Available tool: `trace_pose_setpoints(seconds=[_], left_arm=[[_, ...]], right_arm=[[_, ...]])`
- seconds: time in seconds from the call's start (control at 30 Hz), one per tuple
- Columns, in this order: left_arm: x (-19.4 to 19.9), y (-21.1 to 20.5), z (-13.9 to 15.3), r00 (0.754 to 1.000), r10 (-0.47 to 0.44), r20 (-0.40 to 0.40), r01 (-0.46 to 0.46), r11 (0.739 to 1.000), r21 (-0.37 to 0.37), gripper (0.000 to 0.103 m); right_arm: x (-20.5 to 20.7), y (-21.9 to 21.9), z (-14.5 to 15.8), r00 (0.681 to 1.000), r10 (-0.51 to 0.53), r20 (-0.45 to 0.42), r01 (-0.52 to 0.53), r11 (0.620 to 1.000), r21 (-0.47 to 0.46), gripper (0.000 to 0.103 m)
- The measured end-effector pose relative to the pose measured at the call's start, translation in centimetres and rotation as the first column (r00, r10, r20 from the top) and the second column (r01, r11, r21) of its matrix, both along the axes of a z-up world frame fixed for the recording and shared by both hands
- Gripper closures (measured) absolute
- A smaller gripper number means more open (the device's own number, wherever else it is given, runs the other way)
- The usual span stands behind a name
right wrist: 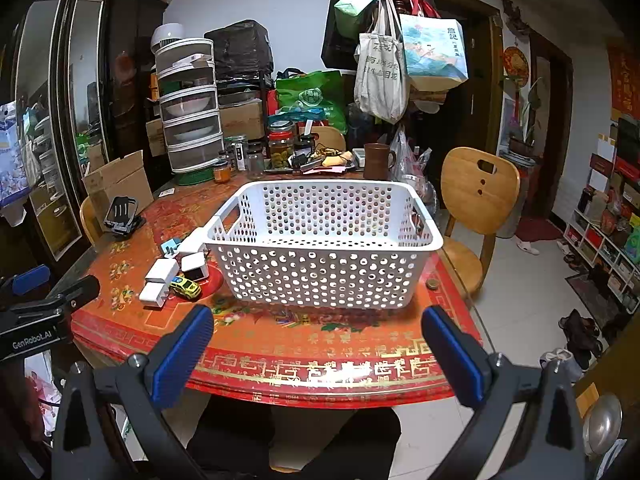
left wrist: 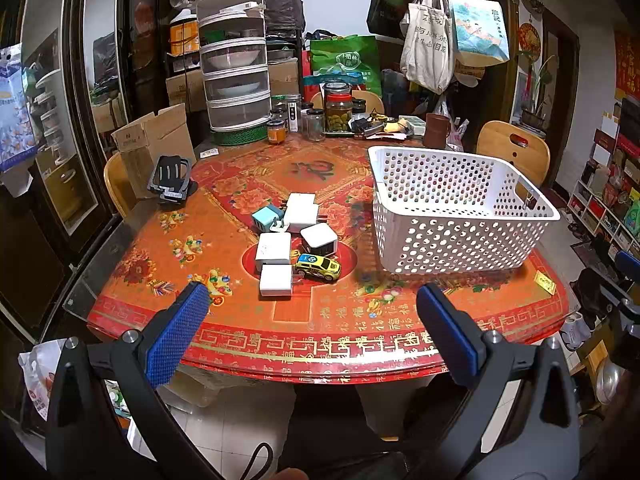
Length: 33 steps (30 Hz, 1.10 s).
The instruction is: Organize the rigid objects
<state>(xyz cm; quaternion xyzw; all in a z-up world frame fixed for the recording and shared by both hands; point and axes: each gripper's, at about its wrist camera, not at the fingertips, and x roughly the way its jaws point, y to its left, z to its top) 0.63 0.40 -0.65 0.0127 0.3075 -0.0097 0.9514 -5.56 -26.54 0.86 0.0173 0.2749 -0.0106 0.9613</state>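
A cluster of several white charger blocks (left wrist: 275,264) and a light blue one (left wrist: 267,217) lies mid-table beside a yellow toy car (left wrist: 318,267). An empty white perforated basket (left wrist: 460,236) stands to their right. My left gripper (left wrist: 312,308) is open and empty, above the table's near edge, short of the cluster. My right gripper (right wrist: 318,336) is open and empty, near the table's front edge facing the basket (right wrist: 320,276). The chargers (right wrist: 160,278) and car (right wrist: 186,287) lie left of the basket. The left gripper's body (right wrist: 36,320) shows at the left edge.
A black phone stand (left wrist: 170,180) sits at the table's left. Jars (left wrist: 338,108), a stacked food cover (left wrist: 234,68), a brown mug (left wrist: 437,130) and clutter line the far edge. Wooden chairs (right wrist: 476,208) stand around. A coin (right wrist: 431,284) lies right of the basket.
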Motion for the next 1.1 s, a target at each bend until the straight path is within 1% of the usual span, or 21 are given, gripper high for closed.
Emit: trace_pose_setpoints(seconds=[0.5, 1.1], left_arm=[[0.31, 0.48, -0.44, 1.000, -0.002, -0.012, 0.002, 1.000, -0.004, 0.001], [0.31, 0.61, -0.44, 1.000, 0.006, -0.009, -0.006, 1.000, -0.007, 0.001]], right_arm=[[0.01, 0.25, -0.07, 1.000, 0.018, 0.002, -0.018, 1.000, 0.002, 0.000], [-0.01, 0.55, -0.11, 1.000, 0.026, 0.002, -0.026, 1.000, -0.004, 0.000]])
